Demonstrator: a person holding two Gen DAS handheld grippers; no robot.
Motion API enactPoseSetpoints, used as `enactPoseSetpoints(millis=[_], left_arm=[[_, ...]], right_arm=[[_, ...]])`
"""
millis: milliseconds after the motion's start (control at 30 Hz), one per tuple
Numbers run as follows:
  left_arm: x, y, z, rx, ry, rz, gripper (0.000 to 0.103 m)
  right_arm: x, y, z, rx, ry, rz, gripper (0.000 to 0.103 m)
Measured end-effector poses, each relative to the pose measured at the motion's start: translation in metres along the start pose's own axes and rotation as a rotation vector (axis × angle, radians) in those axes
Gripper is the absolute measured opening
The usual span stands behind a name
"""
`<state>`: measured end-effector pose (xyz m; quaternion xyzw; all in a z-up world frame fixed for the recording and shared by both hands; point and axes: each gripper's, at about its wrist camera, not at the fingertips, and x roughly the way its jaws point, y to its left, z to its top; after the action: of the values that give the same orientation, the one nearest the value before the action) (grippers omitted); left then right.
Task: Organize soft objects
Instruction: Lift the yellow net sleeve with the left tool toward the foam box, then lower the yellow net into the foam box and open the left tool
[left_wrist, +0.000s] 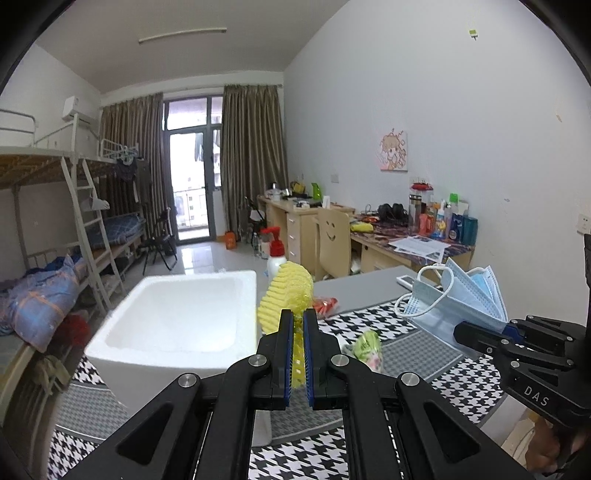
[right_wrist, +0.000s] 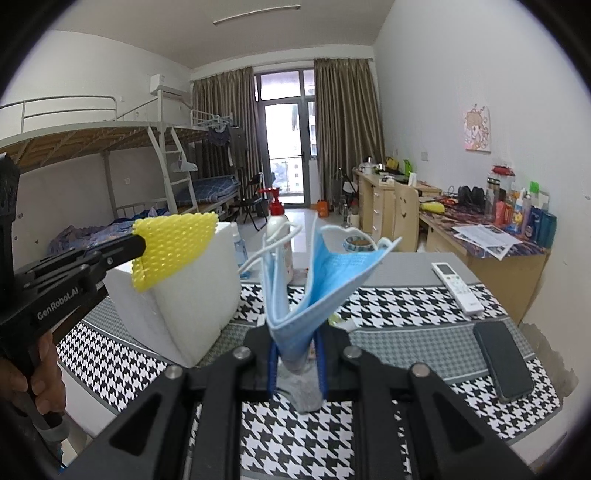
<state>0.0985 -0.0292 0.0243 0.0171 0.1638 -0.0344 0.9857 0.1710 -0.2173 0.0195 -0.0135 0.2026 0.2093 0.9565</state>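
My left gripper (left_wrist: 298, 317) is shut on a yellow foam net sleeve (left_wrist: 286, 295) and holds it in the air beside the right rim of a white foam box (left_wrist: 177, 325). In the right wrist view the sleeve (right_wrist: 173, 247) hangs over the box's near corner (right_wrist: 177, 306). My right gripper (right_wrist: 297, 347) is shut on blue face masks (right_wrist: 321, 280), held up above the table; they also show in the left wrist view (left_wrist: 454, 299). A small green and pink soft item (left_wrist: 367, 349) lies on the houndstooth cloth (left_wrist: 406, 332).
A pump bottle (right_wrist: 279, 229) stands behind the box. A white remote (right_wrist: 458, 286) and a black phone (right_wrist: 502, 360) lie at the right of the table. A red item (left_wrist: 325, 306) lies behind the sleeve. Desks, a chair and bunk beds stand beyond.
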Motion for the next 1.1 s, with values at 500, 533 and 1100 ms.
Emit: enactPoseSetpoints(millis=[500, 533, 1100], left_arm=[[-0.008, 0.022, 0.016, 0.003, -0.044, 0.054, 0.005], [-0.008, 0.023, 0.016, 0.003, -0.045, 0.06, 0.006], [-0.003, 0.051, 0.022, -0.031, -0.048, 0.165, 0.005]], right_arm=[[0.007, 0.02, 0.021, -0.017, -0.036, 0.069, 0.02], [0.008, 0.021, 0.022, -0.019, -0.037, 0.074, 0.02], [0.028, 0.048, 0.035, -0.051, -0.047, 0.182, 0.02]])
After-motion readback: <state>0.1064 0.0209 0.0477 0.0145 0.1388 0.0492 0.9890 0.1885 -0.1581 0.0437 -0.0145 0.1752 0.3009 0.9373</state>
